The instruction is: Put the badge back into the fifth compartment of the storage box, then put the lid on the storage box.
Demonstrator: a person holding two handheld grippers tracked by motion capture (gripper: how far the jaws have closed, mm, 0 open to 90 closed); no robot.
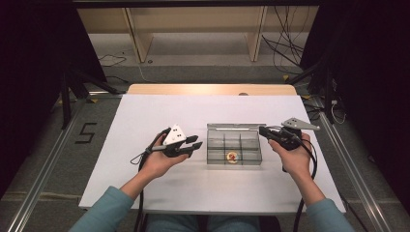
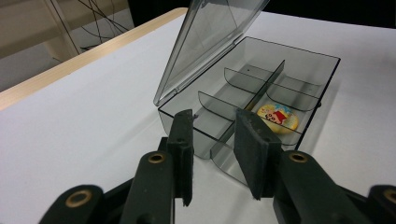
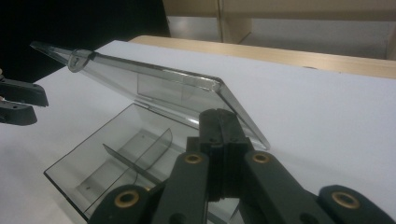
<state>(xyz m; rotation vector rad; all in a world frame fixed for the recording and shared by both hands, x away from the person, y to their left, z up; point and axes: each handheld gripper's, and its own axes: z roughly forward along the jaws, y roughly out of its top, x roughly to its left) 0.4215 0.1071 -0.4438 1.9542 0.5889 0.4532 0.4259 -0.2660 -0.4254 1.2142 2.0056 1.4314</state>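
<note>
The table (image 1: pixel 145 116) carries a clear box (image 1: pixel 234 153) right of centre, lid (image 2: pixel 215 32) raised. The left gripper (image 1: pixel 192 144), at the box's 9 o'clock and just beside it, has jaws apart with nothing between them. The right gripper (image 1: pixel 263 130), at the box's 2 o'clock, has jaws together at the lid's edge. A badge (image 1: pixel 232 156) lies in a near compartment at 6 o'clock.

High view: fixed overhead cam, facing fwd/down over whole counter (image 1: pixel 145 116). Left and right gripper views: close, low cams looking along own tongs. All three share the clear compartment box (image 1: pixel 234 145) (image 2: pixel 261 88) (image 3: pixel 116 158) w/ raised lid.
</note>
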